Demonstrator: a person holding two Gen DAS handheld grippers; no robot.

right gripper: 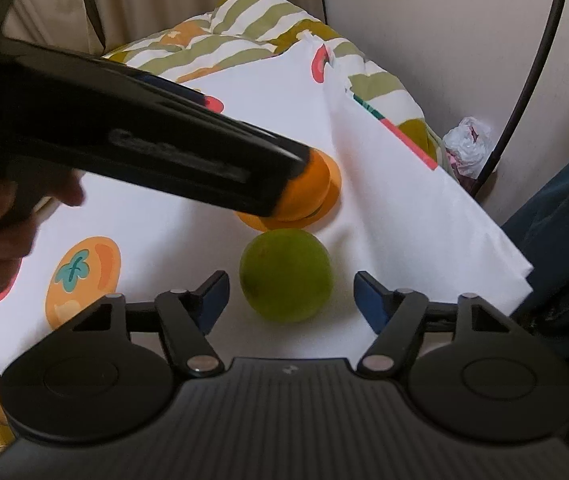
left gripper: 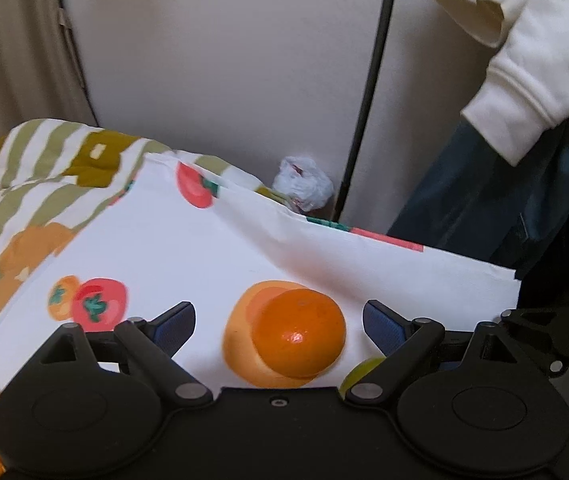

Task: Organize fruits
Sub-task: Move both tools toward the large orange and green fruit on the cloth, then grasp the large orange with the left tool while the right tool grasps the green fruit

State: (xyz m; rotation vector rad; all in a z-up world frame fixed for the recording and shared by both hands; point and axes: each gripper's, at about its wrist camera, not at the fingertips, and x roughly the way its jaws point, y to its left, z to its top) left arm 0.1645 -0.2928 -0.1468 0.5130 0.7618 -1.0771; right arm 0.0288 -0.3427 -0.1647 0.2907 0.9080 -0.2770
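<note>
Fingers of the left gripper stand wide apart, blue pads on either side of the mandarin without touching it. That orange fruit sits on the white fruit-print cloth, on top of a printed persimmon, toward the cloth's right edge. It looks light, with smooth glossy skin that may slip and a soft body that will bruise under a hard squeeze; the widest middle band is the place to close on, gently.

To its right, the right gripper also has its fingers spread, bracketing the green citrus, which rests just nearer than the mandarin and close to the same edge. It seems firmer and duller-skinned, though motion blur makes its surface hard to judge; grip across its equator too.
</note>
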